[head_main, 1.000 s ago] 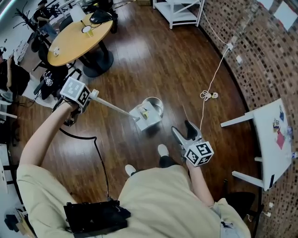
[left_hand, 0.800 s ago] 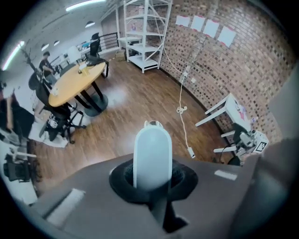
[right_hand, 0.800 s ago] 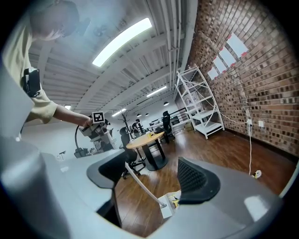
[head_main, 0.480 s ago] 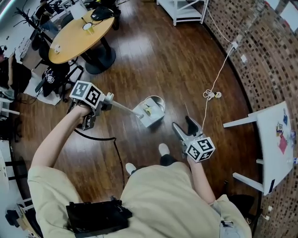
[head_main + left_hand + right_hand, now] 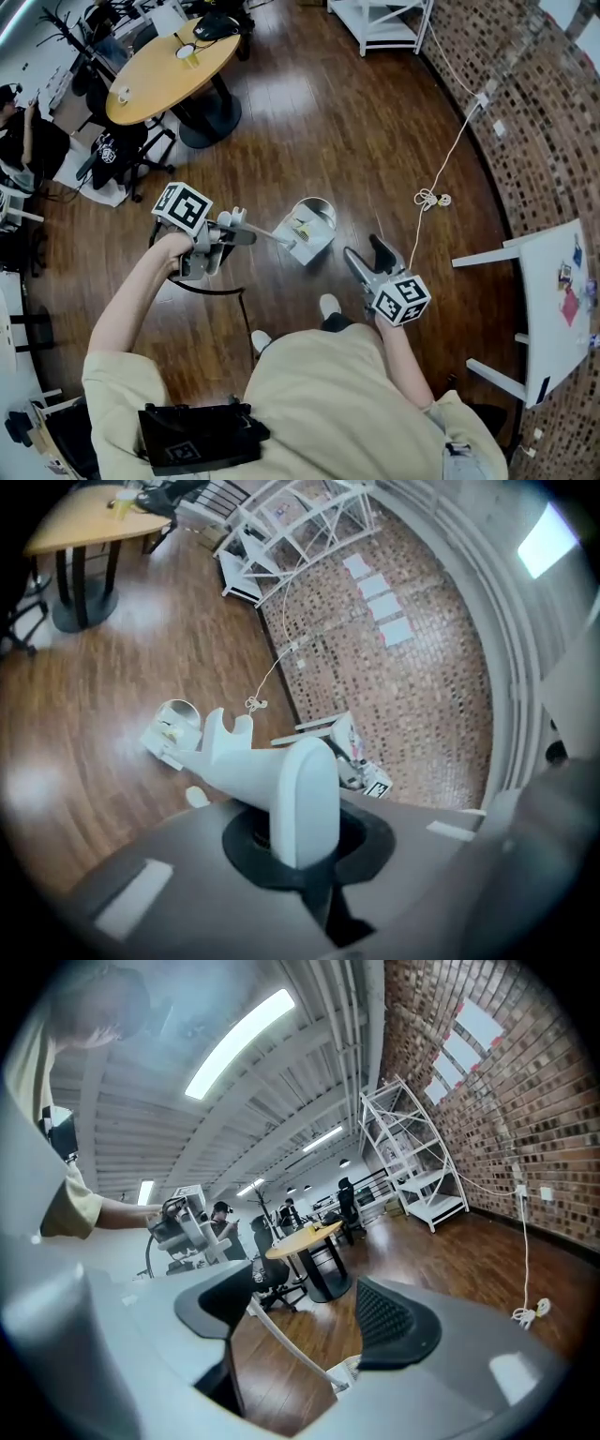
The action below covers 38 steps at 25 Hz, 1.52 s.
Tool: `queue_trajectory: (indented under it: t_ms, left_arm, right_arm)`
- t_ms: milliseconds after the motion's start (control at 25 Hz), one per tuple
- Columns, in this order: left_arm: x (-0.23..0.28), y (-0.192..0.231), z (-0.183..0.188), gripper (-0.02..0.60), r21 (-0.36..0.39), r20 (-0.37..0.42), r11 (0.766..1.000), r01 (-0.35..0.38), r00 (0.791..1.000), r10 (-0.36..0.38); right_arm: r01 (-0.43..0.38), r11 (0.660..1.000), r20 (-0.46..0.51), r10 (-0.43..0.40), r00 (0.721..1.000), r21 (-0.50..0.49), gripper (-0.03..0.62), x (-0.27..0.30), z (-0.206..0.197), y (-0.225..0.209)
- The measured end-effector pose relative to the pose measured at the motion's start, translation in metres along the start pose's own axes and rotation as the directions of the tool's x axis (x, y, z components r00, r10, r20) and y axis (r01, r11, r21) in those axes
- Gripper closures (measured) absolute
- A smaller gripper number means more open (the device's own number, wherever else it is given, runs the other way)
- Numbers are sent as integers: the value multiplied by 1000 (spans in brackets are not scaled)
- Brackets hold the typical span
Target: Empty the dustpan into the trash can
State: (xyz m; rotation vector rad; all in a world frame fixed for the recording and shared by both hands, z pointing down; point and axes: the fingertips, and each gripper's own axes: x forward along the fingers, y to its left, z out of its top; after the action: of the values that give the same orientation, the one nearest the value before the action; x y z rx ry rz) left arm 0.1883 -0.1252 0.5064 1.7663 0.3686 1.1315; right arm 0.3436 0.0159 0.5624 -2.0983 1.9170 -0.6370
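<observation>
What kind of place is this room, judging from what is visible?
Probably an open-plan office or lab in a loft-style building: a brick wall, a dark wooden floor, and a round table with office chairs nearby.

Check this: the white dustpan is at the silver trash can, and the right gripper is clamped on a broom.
Wrong on the right gripper: the right gripper view shows its jaws apart with nothing held, no broom. The white dustpan is at the silver trash can.
</observation>
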Motion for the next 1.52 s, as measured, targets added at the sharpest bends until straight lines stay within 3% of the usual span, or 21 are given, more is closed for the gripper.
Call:
queue_trajectory:
  t_ms: [120, 280, 440, 520, 680, 800, 960, 1240, 1440, 1520]
  left_arm:
    - [-2, -22, 14, 580, -88, 143, 983, 160, 979, -147]
    - [-6, -21, 36, 580, -133, 297, 965, 227, 938, -180]
    - [-14, -18, 76, 580, -161, 453, 921, 354, 856, -250]
    - [-18, -16, 97, 580, -172, 500, 908, 383, 828, -254]
    - [-17, -18, 137, 580, -198, 537, 879, 434, 798, -273]
    - [-16, -22, 171, 580, -180, 557, 856, 485, 767, -318]
    - [-9, -27, 210, 580, -180, 569, 827, 532, 742, -354]
    - [-15, -20, 282, 580, -206, 622, 743, 637, 671, -403]
    - [-15, -11, 322, 580, -225, 655, 703, 674, 639, -404]
    - [-12, -10, 335, 580, -234, 649, 696, 679, 642, -408]
  right_arm:
    - [-8, 1000, 0, 8, 1000, 1, 264, 4, 2, -6]
    - [-11, 1000, 7, 10, 1000, 18, 267, 8, 3, -16]
    - [-9, 999, 8, 9, 1000, 32, 270, 12, 2, -17]
    - [-7, 999, 10, 6, 1000, 36, 270, 13, 3, -16]
    - [15, 999, 8, -15, 1000, 45, 270, 9, 3, -25]
    - [37, 997, 10, -38, 999, 61, 270, 7, 3, -32]
    - [61, 995, 18, -62, 998, 73, 272, 4, 6, -37]
    - [99, 991, 20, -101, 995, 93, 272, -5, 16, -48]
    - [132, 989, 6, -132, 991, 72, 273, -22, 25, -71]
    - [153, 987, 17, -154, 988, 56, 273, -20, 34, -79]
